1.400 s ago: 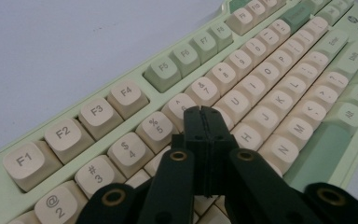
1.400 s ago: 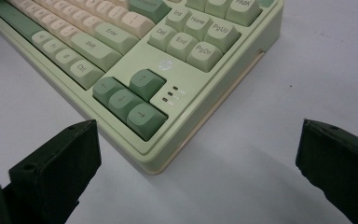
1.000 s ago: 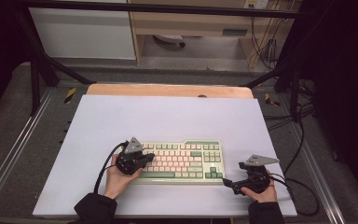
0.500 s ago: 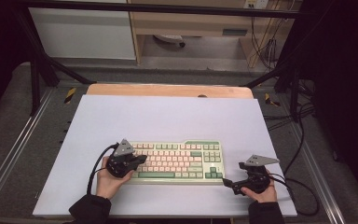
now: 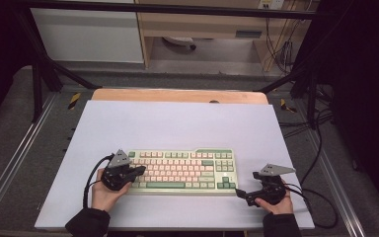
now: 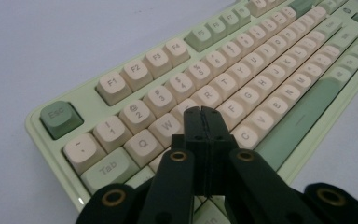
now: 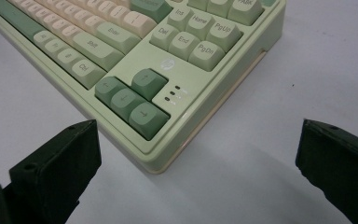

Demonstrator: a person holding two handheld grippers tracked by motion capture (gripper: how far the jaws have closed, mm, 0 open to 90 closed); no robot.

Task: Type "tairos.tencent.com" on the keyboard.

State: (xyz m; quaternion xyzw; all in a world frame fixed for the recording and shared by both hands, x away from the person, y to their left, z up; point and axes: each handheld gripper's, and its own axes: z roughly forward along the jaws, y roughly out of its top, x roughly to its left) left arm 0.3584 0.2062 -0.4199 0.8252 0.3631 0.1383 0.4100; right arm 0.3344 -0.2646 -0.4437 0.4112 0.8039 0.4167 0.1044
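Note:
A pale green keyboard (image 5: 182,170) with cream and green keys lies on the white mat (image 5: 177,123), toward its front. My left gripper (image 5: 139,171) is over the keyboard's left end with its jaws shut and nothing between them. In the left gripper view the closed tips (image 6: 204,113) sit above the letter keys near W and E on the keyboard (image 6: 242,60); whether they touch a key I cannot tell. My right gripper (image 5: 243,193) rests on the mat by the front right corner of the keyboard (image 7: 177,70). That gripper (image 7: 198,140) is open wide and holds nothing.
The mat covers a wooden table whose bare edge (image 5: 177,95) shows at the back. Metal frame rails (image 5: 19,153) run along both sides. Cables (image 5: 321,197) trail off to the right of the right hand. A white cabinet (image 5: 86,34) stands beyond the table.
My left gripper has slid left along the keyboard, from over the letter keys toward its left end, still shut. The right gripper has stayed where it was.

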